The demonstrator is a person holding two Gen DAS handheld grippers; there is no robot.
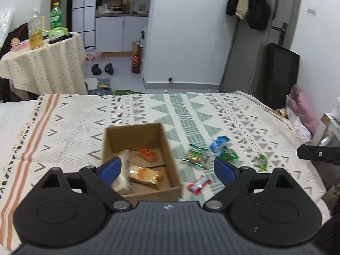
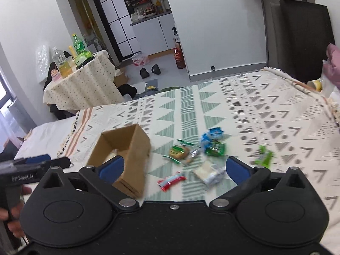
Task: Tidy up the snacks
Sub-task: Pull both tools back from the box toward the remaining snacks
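Covering the surface: a patterned cloth point(image 1: 191, 110) with grey and green triangles lies under everything.
Box: an open cardboard box point(image 1: 167, 148) sits on the cloth left of the loose snacks; its long axis runs away from the left wrist camera, mouth up. From the right wrist view it stands at the left, its far end angled off to the upper right.
Box contents: a pale wrapped cake point(image 1: 121, 178) leans against the near left wall; an orange-and-clear packet point(image 1: 146, 175) lies slantwise across the floor near the front; a small orange packet point(image 1: 147, 154) lies further back.
Loose snacks: a cluster on the cloth just right of the box — a blue packet point(image 2: 212, 136) furthest away, a green packet point(image 2: 215, 149) touching it, a green-edged cracker pack point(image 2: 179, 152) to their left, a pale wrapped cake point(image 2: 209, 173) nearer, a red wrapper point(image 2: 171, 180) nearest, long axis slanting up to the right. A light green packet point(image 2: 263, 156) lies apart at the right.
Left gripper point(image 1: 167, 170): raised over the near end of the box, level, pointing along the box; blue pads spread wide, gripping nothing.
Right gripper point(image 2: 174, 169): raised over the loose cluster, tilted slightly; pads spread wide, nothing between them.
Hand point(image 2: 12, 210): partly visible at the left edge of the right wrist view, wrapped round the left gripper's handle.
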